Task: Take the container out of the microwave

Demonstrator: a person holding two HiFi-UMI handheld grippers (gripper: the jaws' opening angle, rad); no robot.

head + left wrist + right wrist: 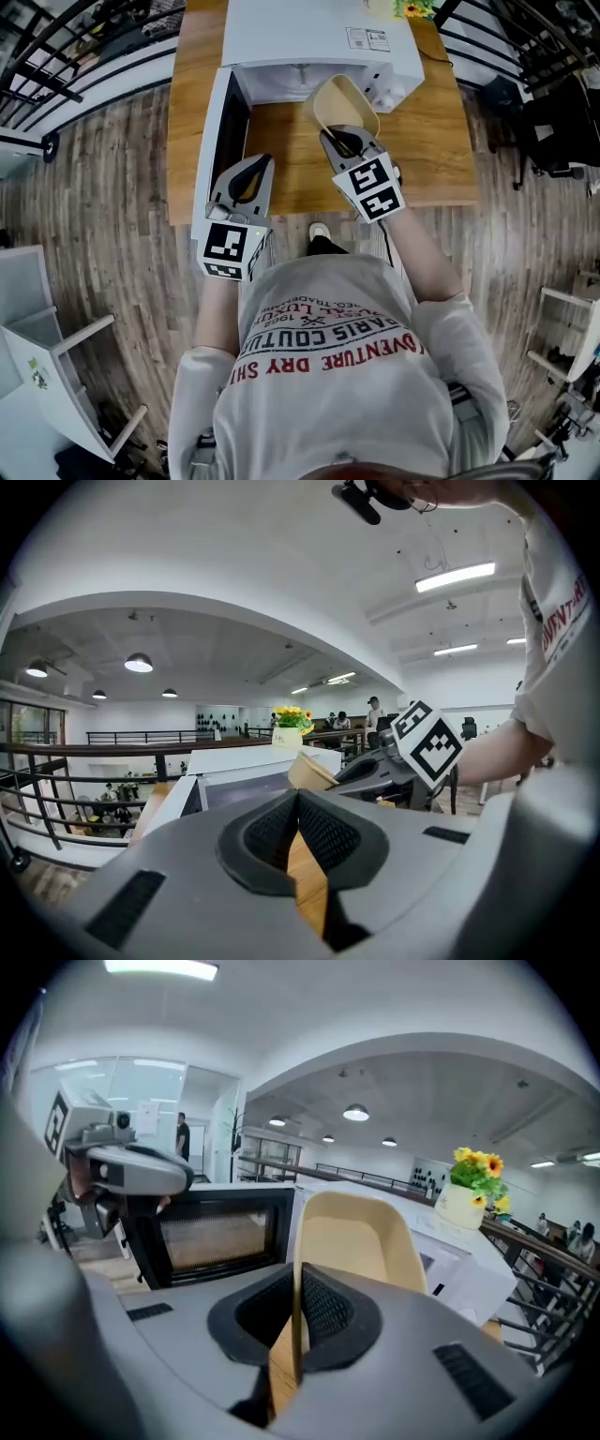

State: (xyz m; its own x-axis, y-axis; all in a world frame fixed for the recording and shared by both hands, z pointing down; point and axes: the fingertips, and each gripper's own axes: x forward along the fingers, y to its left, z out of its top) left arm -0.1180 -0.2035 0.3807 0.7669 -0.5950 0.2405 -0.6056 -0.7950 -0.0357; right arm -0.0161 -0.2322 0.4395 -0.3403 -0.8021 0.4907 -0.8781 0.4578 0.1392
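A beige plastic container (345, 105) hangs tilted in the air just in front of the white microwave's (319, 37) open cavity. My right gripper (349, 141) is shut on the container's near rim. In the right gripper view the thin rim of the container (361, 1241) stands pinched between the pads of the right gripper (298, 1283). My left gripper (249, 180) hovers beside the open door (217, 131), shut with nothing in it. From the left gripper view, its jaws (298, 799) meet at the tips, and the container (309, 771) shows beyond them.
The microwave stands on a wooden table (431, 141), its door swung out to the left. A pot of yellow flowers (469, 1194) sits on top of the microwave. Black railings (56, 56) and a wooden floor surround the table.
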